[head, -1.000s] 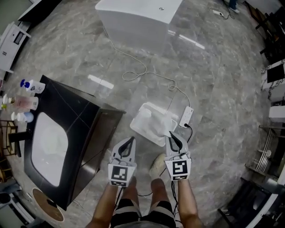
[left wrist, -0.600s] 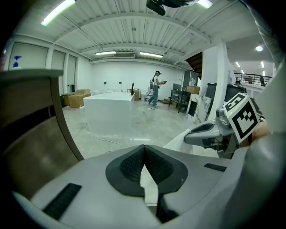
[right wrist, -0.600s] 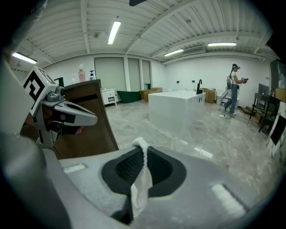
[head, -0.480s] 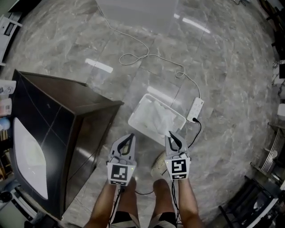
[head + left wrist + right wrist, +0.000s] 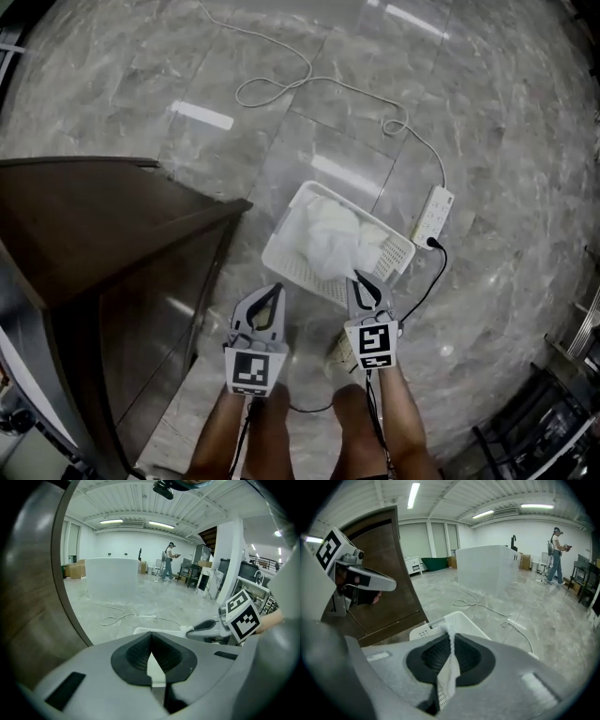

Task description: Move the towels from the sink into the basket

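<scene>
Right gripper [image 5: 357, 276] on crumpled white towel [image 5: 330, 234]

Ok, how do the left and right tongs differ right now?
The right tongs are shut on a towel that trails into the basket; the left tongs are shut on nothing. The right tongs' tip sits at the basket's near rim; the left tongs hang over bare floor, beside the basket. Both point forward and down, side by side.
</scene>
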`<action>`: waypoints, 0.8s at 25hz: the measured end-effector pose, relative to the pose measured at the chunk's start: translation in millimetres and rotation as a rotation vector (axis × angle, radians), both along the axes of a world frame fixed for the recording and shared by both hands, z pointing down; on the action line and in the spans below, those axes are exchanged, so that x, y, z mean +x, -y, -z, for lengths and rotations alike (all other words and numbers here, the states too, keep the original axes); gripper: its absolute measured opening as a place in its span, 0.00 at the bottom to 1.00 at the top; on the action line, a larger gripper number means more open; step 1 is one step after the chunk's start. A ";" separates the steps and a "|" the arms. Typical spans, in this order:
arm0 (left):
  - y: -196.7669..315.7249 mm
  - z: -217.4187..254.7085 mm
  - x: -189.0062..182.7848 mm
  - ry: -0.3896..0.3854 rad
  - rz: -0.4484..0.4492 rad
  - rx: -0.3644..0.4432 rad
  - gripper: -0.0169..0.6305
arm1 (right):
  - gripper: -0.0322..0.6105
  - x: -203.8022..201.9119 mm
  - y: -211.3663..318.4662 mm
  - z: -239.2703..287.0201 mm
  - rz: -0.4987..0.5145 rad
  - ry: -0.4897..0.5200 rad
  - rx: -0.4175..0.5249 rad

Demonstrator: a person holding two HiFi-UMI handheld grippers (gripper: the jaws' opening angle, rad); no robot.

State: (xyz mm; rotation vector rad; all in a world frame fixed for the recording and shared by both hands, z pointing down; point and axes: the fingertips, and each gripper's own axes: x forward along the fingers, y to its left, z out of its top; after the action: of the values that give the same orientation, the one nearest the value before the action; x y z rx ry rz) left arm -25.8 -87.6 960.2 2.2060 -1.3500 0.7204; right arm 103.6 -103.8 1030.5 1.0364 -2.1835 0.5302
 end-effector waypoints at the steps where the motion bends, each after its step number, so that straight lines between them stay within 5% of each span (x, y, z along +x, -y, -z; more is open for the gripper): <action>1: -2.1 -12.5 0.5 0.000 -0.001 -0.007 0.04 | 0.08 -0.1 -2.5 -15.2 0.004 -0.003 -0.010; 8: -10.5 -69.9 5.3 -0.026 0.058 -0.065 0.04 | 0.08 5.2 -10.8 -88.5 0.003 -0.015 -0.058; 13: -16.0 -83.8 8.0 -0.003 0.009 -0.051 0.04 | 0.09 8.4 -14.4 -99.9 -0.014 -0.009 -0.079; 14: -16.4 -83.9 7.9 -0.002 0.010 -0.053 0.04 | 0.15 8.0 -13.8 -98.6 -0.022 0.000 -0.077; 16: -15.7 -82.0 8.2 -0.004 0.021 -0.057 0.04 | 0.56 7.8 -11.7 -95.0 -0.035 0.023 -0.069; 17: -15.1 -80.1 8.5 -0.009 0.032 -0.061 0.04 | 0.64 7.9 -11.0 -93.2 -0.038 0.031 -0.063; 20: -13.8 -73.3 10.0 -0.019 0.048 -0.066 0.04 | 0.67 6.7 -13.0 -87.7 -0.031 0.038 -0.055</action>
State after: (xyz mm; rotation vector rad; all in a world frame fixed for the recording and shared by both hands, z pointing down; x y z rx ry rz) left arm -15.9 -73.8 1033.5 2.1173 -1.3457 0.7142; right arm 110.3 -90.8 1118.2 1.0400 -2.1763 0.6253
